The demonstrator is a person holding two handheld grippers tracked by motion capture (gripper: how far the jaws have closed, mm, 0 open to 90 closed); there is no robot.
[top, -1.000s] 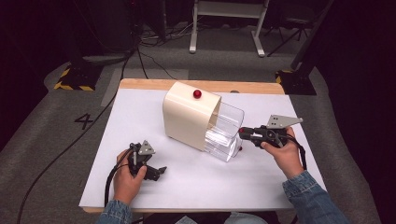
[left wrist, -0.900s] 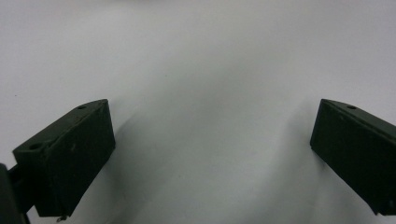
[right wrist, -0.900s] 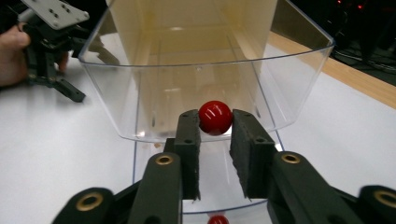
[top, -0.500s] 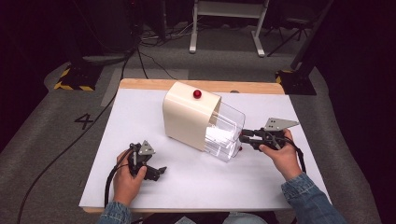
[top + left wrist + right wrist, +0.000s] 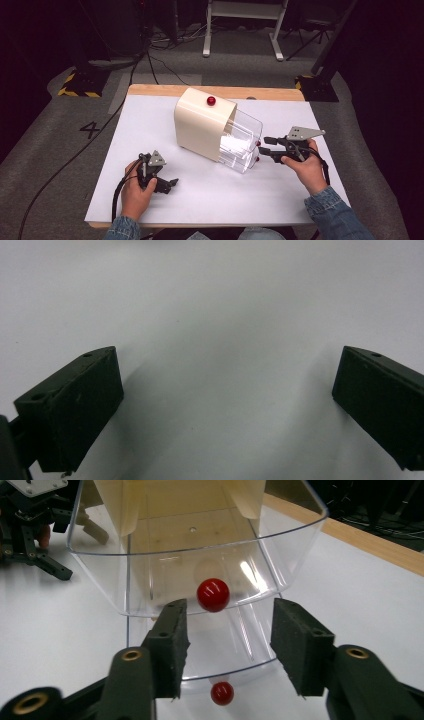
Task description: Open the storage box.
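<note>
Beside the cream box (image 5: 202, 125), two clear drawers (image 5: 200, 555) jut out, each with one red knob (image 5: 213, 594). Right gripper (image 5: 227, 640), jaws just opening, faces them empty; left gripper (image 5: 167, 184) rests open.

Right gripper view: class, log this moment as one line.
right gripper: jaws just opening, clear of red knob | clear drawer: pulled out | left gripper: open

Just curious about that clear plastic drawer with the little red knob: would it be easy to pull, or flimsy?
The clear drawer looks thin-walled, so probably light and a bit flexible. Its round, glossy red knob may slip between the right gripper's open pads. The cream box might slide along.
</note>
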